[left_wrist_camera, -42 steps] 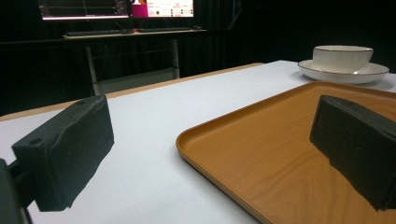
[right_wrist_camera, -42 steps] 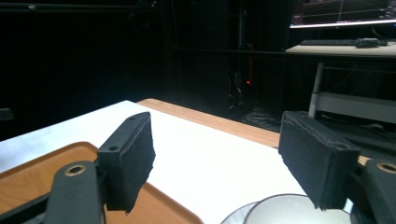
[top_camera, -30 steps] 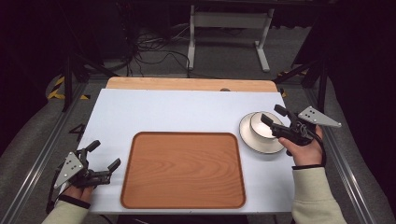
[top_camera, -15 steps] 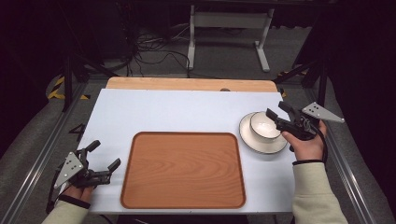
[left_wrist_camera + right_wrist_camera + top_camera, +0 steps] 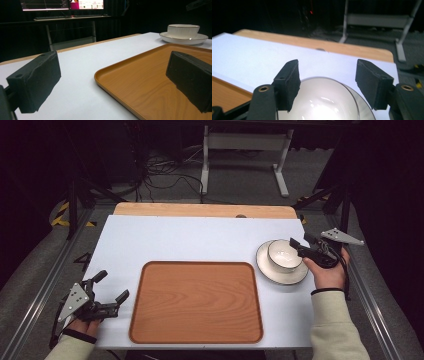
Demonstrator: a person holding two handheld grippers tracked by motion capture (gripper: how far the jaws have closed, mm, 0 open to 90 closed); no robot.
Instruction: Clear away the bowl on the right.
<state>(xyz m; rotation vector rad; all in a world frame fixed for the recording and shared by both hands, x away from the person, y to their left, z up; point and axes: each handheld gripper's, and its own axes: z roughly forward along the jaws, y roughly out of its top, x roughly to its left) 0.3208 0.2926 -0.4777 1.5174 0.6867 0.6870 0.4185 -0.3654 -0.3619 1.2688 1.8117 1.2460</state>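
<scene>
High view: from above the near edge, facing forward and down over the whole tray (image 5: 196, 302). Left gripper view: low and close at the tray's (image 5: 152, 82) near-left corner, facing across it toward the bowl (image 5: 183, 30). Right gripper view: very close above the bowl (image 5: 323, 102), facing the table's far edge. All three share the bowl and tray.

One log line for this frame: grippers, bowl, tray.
right gripper: open, at bowl rim | left gripper: open, idle | bowl: on saucer | tray: empty
</scene>
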